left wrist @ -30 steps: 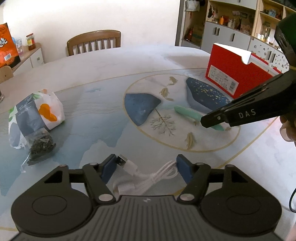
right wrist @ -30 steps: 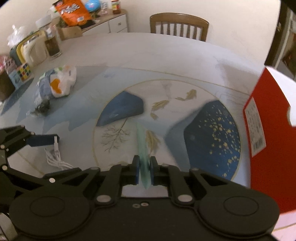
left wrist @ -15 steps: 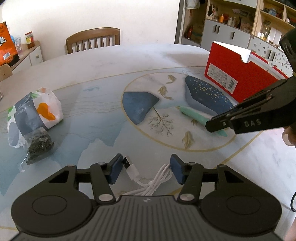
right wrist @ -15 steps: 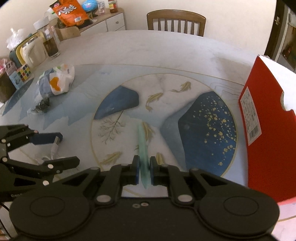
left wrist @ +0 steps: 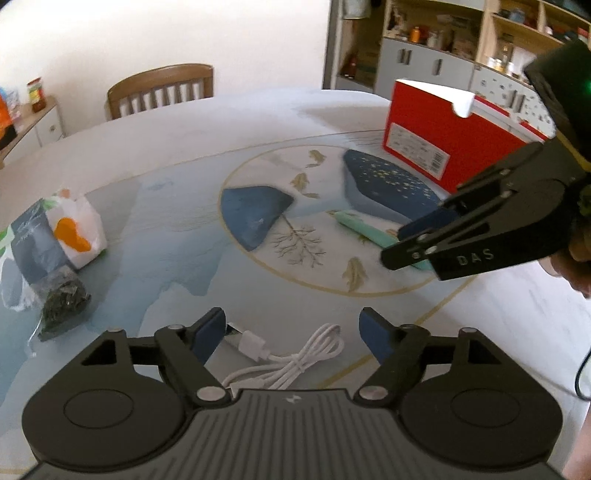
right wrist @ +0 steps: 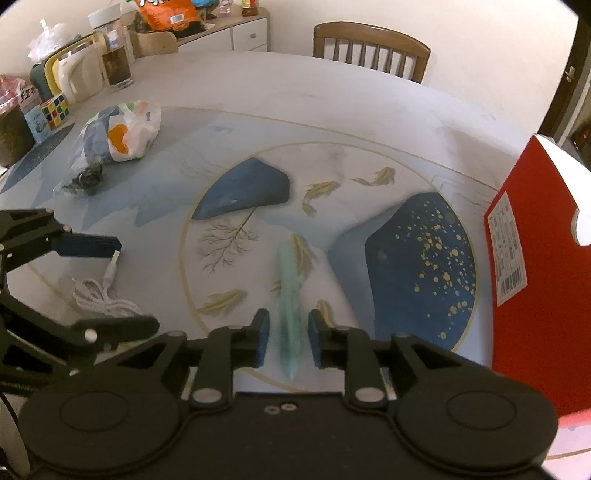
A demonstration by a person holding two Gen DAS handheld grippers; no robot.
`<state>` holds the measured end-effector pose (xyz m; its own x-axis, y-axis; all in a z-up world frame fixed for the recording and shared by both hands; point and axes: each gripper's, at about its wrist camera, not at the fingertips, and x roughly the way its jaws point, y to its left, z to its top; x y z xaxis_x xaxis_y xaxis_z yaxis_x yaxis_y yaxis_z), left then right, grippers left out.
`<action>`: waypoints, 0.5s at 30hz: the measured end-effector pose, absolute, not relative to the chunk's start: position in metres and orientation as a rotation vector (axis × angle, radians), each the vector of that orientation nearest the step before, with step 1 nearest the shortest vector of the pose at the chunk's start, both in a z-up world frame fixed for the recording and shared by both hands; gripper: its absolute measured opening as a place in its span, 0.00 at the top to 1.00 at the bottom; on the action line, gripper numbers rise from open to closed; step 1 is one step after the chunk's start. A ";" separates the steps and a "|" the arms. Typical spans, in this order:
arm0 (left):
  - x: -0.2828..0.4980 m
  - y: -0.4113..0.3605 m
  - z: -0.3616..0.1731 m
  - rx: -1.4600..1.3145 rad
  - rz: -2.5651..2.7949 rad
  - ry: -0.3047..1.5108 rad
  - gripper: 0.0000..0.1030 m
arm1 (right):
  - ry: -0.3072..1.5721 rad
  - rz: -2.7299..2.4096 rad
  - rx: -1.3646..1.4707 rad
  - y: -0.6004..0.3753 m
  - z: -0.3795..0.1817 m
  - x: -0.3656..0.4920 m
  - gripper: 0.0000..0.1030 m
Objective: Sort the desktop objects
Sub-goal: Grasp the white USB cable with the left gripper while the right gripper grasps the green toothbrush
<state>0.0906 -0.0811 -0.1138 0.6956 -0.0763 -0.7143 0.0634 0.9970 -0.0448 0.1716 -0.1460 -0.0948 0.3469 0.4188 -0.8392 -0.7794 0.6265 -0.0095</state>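
- The letters "DAS" are printed in pale capitals on the black side of the right gripper [left wrist: 413, 243], seen from the left wrist camera.
- A white label with barcode lines sits on the side of the red box [right wrist: 532, 295], just right of the right gripper; its print is too small to read.
- An orange packet [right wrist: 166, 13] on the cabinet far behind the red box carries a barcode; its lettering is unreadable.

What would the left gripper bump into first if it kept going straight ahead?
Most likely the white cable, which lies between the opening jaws of the left gripper, with the table right under it. Depth is hard to judge.
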 end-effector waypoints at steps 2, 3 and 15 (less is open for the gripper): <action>0.089 -0.081 -0.113 -0.005 -0.074 0.800 0.23 | 0.918 0.812 -0.460 -0.145 -0.095 0.170 0.66; 0.087 -0.081 -0.113 -0.003 -0.072 0.801 0.23 | 0.918 0.813 -0.461 -0.144 -0.095 0.170 0.65; 0.072 -0.086 -0.116 -0.015 -0.005 0.835 0.22 | 0.909 0.827 -0.460 -0.135 -0.096 0.168 0.58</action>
<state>0.0716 -0.0862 -0.1162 0.6710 -0.0106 -0.7414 -0.0013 0.9999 -0.0155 0.1679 -0.1346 -0.0961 0.3476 0.4285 -0.8340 -0.7898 0.6132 -0.0141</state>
